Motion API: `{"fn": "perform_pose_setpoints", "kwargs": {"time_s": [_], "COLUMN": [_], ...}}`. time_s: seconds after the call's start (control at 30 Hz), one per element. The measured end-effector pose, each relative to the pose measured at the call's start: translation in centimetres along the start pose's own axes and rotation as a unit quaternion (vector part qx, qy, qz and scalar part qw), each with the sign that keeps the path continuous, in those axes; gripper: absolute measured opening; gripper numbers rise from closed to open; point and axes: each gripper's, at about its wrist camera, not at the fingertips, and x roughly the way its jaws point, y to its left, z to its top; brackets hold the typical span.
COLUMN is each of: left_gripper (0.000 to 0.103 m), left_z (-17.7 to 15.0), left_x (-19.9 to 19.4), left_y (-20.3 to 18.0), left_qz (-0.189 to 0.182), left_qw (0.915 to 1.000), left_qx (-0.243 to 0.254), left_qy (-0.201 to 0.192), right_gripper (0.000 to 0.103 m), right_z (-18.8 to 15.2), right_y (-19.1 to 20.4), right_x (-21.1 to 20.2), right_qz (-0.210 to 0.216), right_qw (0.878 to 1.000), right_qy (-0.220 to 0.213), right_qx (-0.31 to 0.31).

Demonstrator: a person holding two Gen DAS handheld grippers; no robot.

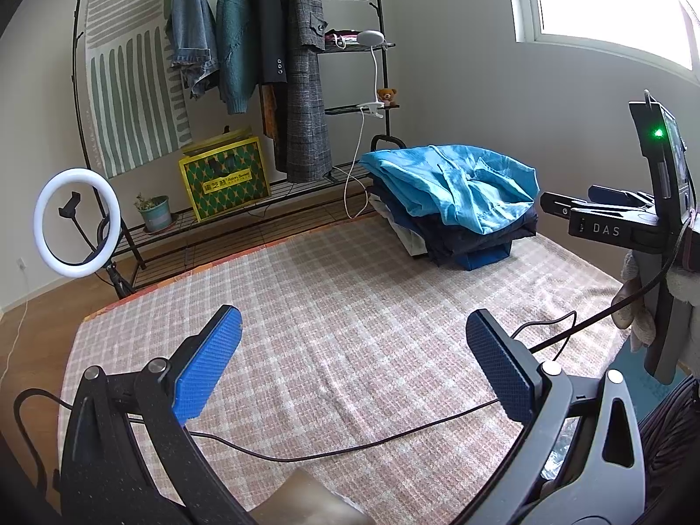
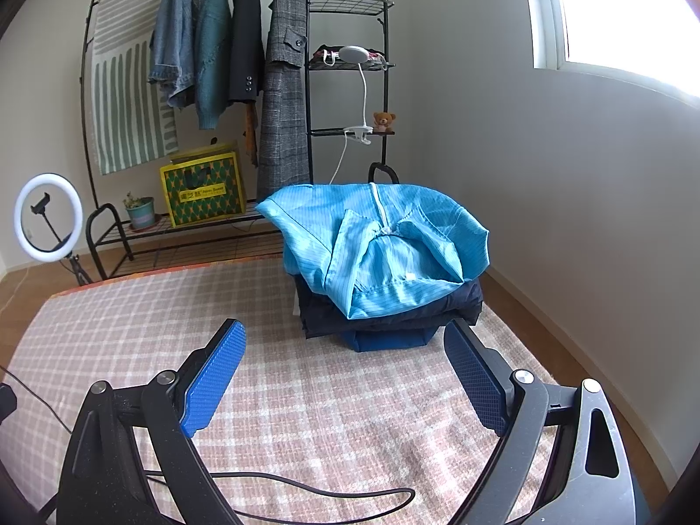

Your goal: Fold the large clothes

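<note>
A: How many claws are shown, and in what state?

B: Two. The left claw (image 1: 354, 350) hangs above the checked rug (image 1: 332, 306) with its two blue pads spread wide and nothing between them. The right claw (image 2: 345, 361) is likewise released, its two pads wide apart over the same rug (image 2: 306, 393), empty. In the left view the right claw's body, marked "DAS", appears at the right edge, with a single green light lit above it.

A: Where are the clothes to be folded?

B: One stack of folded clothes (image 1: 455, 205) sits on the far right part of the rug, close to the wall. Its top layer is one light blue garment (image 2: 376, 240) with a white zip, draped over the stack's edges. Beneath it at least two dark navy layers and one brighter blue layer at the bottom can be counted; a strip of white cloth shows at the left side in the left view. The exact number of pieces cannot be told. Neither claw touches the stack; the right one is near its front edge, the left well apart.

A: And the background?

B: One black clothes rack (image 2: 306, 87) carries four hanging garments (image 2: 227, 43). On it stand one yellow-green box (image 2: 203, 188), one potted plant (image 2: 140, 210), one small teddy bear (image 2: 384, 121) and one white clip lamp (image 2: 354, 54). One ring light (image 2: 48, 218) stands at the left. One black cable (image 1: 350, 442) trails across the rug.
</note>
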Motion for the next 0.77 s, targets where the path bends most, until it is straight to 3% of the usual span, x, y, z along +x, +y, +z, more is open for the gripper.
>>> {"fn": "perform_pose_setpoints", "kwargs": {"time_s": [0.77], "left_gripper": [0.103], "left_z": [0.28], "left_x": [-0.38], "left_y": [0.17], "left_qz": [0.008], "left_qw": [0.9999], "left_qx": [-0.014], "left_qy": [-0.002], "right_gripper": [0.092], "right_z": [-0.18], "right_y": [0.03], "right_x": [0.12], "right_qz": [0.002], "right_qw": [1.000], "right_qy": [0.001], "right_qx": [-0.003]}}
